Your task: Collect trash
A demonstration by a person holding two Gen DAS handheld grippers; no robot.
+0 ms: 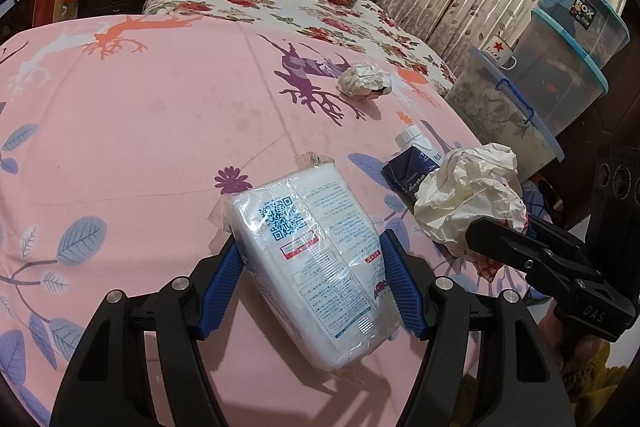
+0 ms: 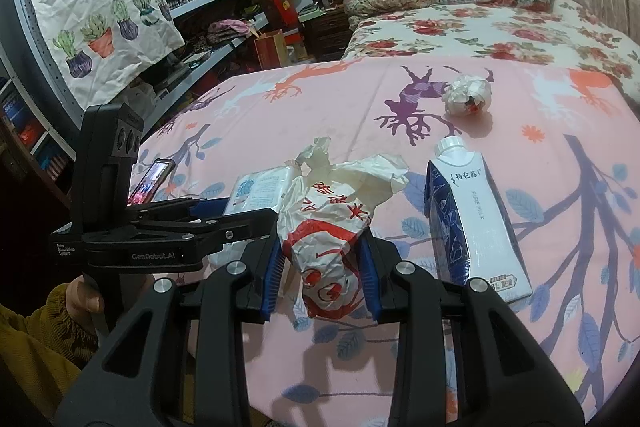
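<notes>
While both grippers work over the pink bedsheet [image 1: 140, 131], each has its blue pads pressed against a piece of trash. Left wrist view: the left gripper [image 1: 312, 267] clamps a white tissue pack [image 1: 316, 247], wrapped in clear printed plastic with a QR code, between its two ribbed pads; the pack lies tilted, its far end pointing up and to the left, its near end reaching past the pads toward the camera. To the right, the right gripper [image 1: 500, 239] appears from the side, holding a crumpled paper bag [image 1: 468, 203]. Just behind the bag lies a dark blue and white milk carton [image 1: 416, 167] with a white cap. Farther back on the sheet, well apart from both grippers, rests a crumpled paper ball [image 1: 364, 81]. Stacked plastic storage boxes [image 1: 560, 67] stand beside the bed, one carrying a white mug [image 1: 500, 51] with a red star.

Right wrist view: the right gripper [image 2: 322, 267] grips the crumpled paper bag [image 2: 332, 219], cream with red print, jaws narrowed around its lower part. The milk carton [image 2: 476, 223] lies just right of it, cap pointing away. The left gripper [image 2: 208, 211] enters from the left, the tissue pack [image 2: 256, 191] partly visible behind the bag. The paper ball [image 2: 468, 95] lies beyond.
</notes>
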